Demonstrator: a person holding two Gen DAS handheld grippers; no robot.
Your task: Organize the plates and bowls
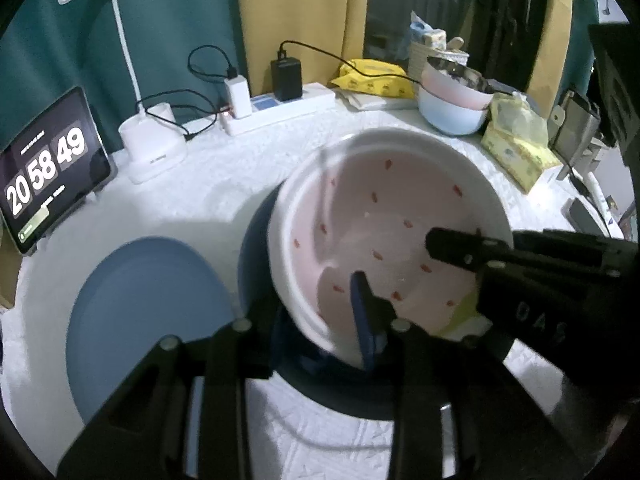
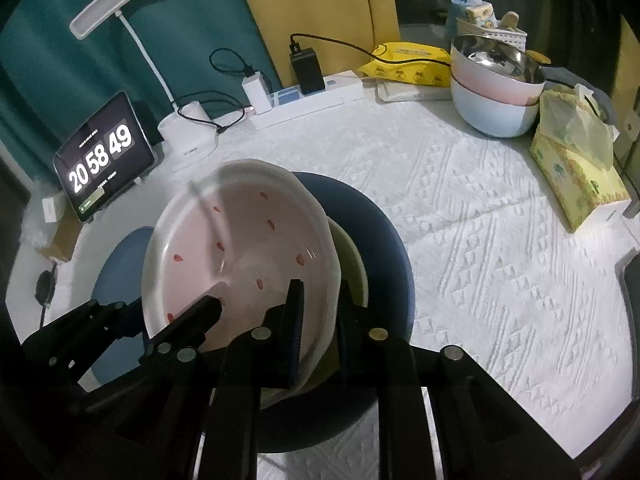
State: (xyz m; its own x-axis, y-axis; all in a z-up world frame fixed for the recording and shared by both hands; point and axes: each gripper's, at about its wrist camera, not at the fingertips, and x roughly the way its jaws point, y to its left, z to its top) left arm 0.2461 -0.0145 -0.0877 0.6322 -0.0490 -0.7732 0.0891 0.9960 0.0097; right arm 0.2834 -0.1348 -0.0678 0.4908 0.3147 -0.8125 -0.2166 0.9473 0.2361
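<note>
Both your claws pinch the tilted pink divided plate (image 2: 240, 248), left claw (image 1: 320, 320) and right claw (image 2: 316, 320) on its near rim, over the dark blue plate (image 2: 384, 240); open counter (image 2: 480, 220) to the right.

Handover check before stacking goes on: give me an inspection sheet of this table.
Surface: white quilted cloth.
Job's things: speckled pink plate tilted over dark blue plate; light blue plate beside; bowls stacked at back.
Clutter: tissue pack, yellow wipes, lamp, clock tablet.
Tongs: right tongs pinch the pink plate's rim; left tongs straddle it, grip unclear.
Cables: black leads run to power strip.
Surroundings: teal curtain, yellow curtain.
</note>
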